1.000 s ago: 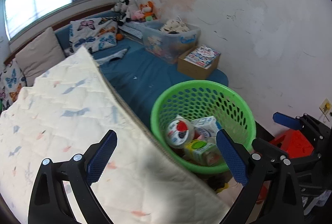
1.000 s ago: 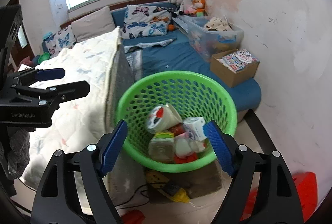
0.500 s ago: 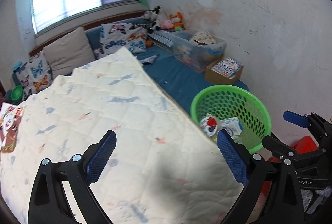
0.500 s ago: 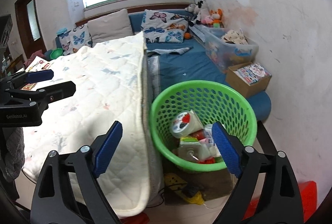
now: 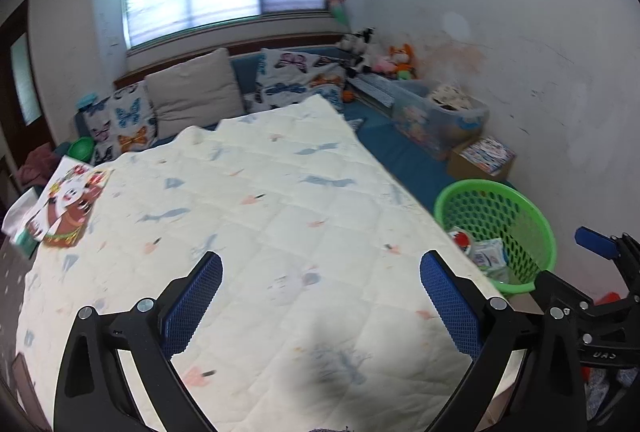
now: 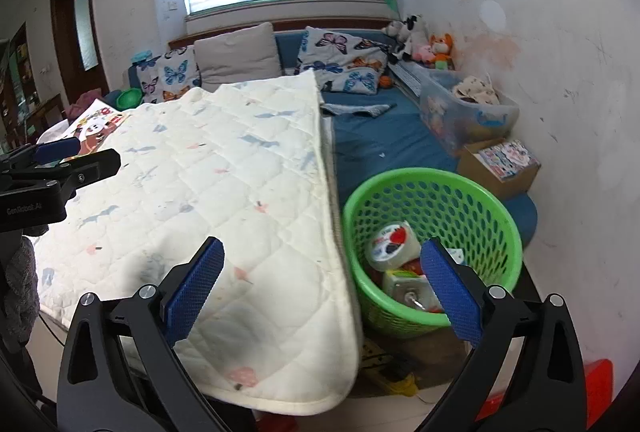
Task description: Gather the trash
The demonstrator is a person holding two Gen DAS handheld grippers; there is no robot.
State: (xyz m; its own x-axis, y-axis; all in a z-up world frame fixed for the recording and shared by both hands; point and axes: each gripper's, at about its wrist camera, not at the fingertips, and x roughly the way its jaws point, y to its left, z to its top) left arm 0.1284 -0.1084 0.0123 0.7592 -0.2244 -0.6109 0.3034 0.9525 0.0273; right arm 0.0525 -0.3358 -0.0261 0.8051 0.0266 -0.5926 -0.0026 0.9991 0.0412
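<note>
The right gripper (image 6: 320,284) has just been opening and now stands spread wide with nothing between its pads, and the left gripper (image 5: 320,296) is likewise spread and empty above the quilted cover (image 5: 256,232). The collected trash (image 6: 394,244), a round lidded tub and small cartons, lies in the green basket (image 6: 472,192) just ahead and to the right of the right gripper, beyond its right pad. These items look light, thin-walled and easily crushed, with a smooth tub wall likely to slip, so a pinch across a carton's flat faces or the tub's rim is judged safest.
</note>
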